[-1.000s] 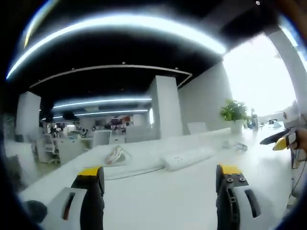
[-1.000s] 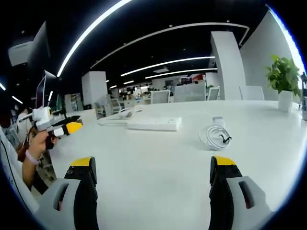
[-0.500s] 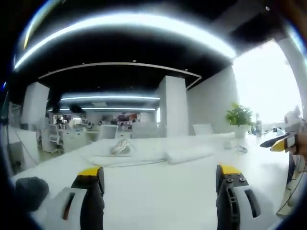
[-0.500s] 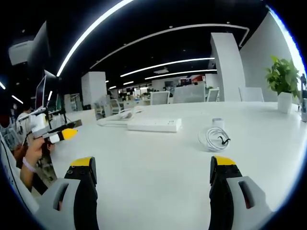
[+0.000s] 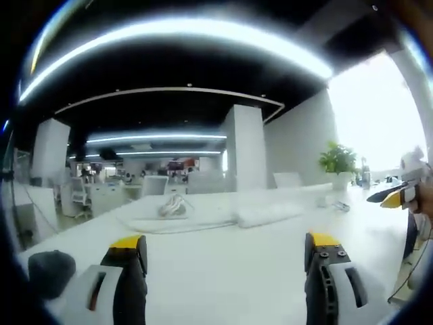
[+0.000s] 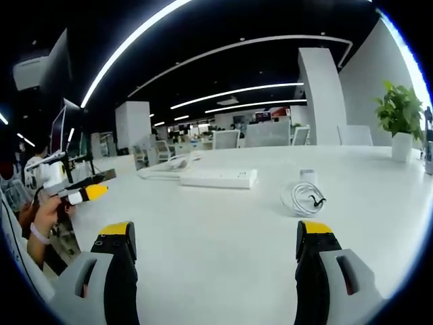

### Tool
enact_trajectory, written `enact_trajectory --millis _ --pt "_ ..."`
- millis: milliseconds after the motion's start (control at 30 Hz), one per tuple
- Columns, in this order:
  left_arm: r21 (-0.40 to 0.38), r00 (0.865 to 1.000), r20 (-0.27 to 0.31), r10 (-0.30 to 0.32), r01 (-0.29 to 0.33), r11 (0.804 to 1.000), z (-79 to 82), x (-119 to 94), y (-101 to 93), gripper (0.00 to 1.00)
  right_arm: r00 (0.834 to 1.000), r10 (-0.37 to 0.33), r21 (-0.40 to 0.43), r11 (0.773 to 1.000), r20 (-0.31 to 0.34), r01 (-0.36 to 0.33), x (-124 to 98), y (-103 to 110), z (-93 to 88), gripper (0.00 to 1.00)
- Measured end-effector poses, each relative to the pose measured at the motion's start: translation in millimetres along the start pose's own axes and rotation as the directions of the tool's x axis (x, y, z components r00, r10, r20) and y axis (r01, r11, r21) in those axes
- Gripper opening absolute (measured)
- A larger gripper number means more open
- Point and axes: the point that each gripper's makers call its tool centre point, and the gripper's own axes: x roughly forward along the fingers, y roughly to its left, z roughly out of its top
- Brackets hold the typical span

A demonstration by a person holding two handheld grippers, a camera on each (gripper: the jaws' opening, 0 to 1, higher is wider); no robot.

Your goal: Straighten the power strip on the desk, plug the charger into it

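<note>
A white power strip [image 6: 218, 177] lies on the white desk [image 6: 216, 230], its cord running left to a bundled coil [image 6: 170, 162]. Right of it stands a small white charger [image 6: 308, 175] with its white cable coiled [image 6: 301, 197] in front. In the left gripper view the power strip [image 5: 269, 214] and its cord bundle [image 5: 172, 206] sit far ahead. My left gripper [image 5: 223, 261] is open, well short of the strip; it also shows at the left edge of the right gripper view [image 6: 78, 193], held in a hand. My right gripper [image 6: 213, 254] is open, with nothing between its jaws.
A potted plant [image 6: 399, 118] stands at the desk's far right. A dark rounded object [image 5: 47, 271] sits at the near left in the left gripper view. Office chairs, desks and a monitor [image 6: 64, 128] lie beyond.
The left gripper view has tilted lower and flatter to the desk, so the strip looks thinner. In the right gripper view the left gripper has dropped slightly. Objects on the desk have not moved.
</note>
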Motion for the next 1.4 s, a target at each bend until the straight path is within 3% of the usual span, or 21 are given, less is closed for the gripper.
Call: enact_trajectory --millis 467,600,733,1200,1400 --pt "-0.006 1.0 0.002 -0.005 0.005 1.0 2.7 0.7 -1.9 0.99 0.999 -0.029 -0.011 1.0 0.017 0.029 -0.3 -7.5 4.4 0.98" --pt "-0.089 0.999 0.02 -0.029 0.03 0.996 3.7 0.9 -4.6 0.99 0.999 -0.035 -0.01 0.999 0.034 0.035 1.2 -8.1 8.5 0.98" --pt "-0.092 0.999 0.021 -0.028 0.03 0.995 4.6 0.8 -5.0 0.99 0.995 -0.074 -0.021 0.997 0.067 0.075 1.7 -17.5 15.7 0.98" --pt "-0.085 1.0 0.021 -0.02 0.021 0.996 5.8 1.5 -4.2 0.99 0.984 -0.154 -0.032 0.987 0.088 0.157 8.8 -46.0 22.8 0.98" --pt "-0.086 1.0 0.02 -0.018 0.02 0.996 3.9 2.7 -4.8 0.99 0.97 -0.2 -0.038 0.978 0.136 0.207 9.1 -59.2 37.2 0.99"
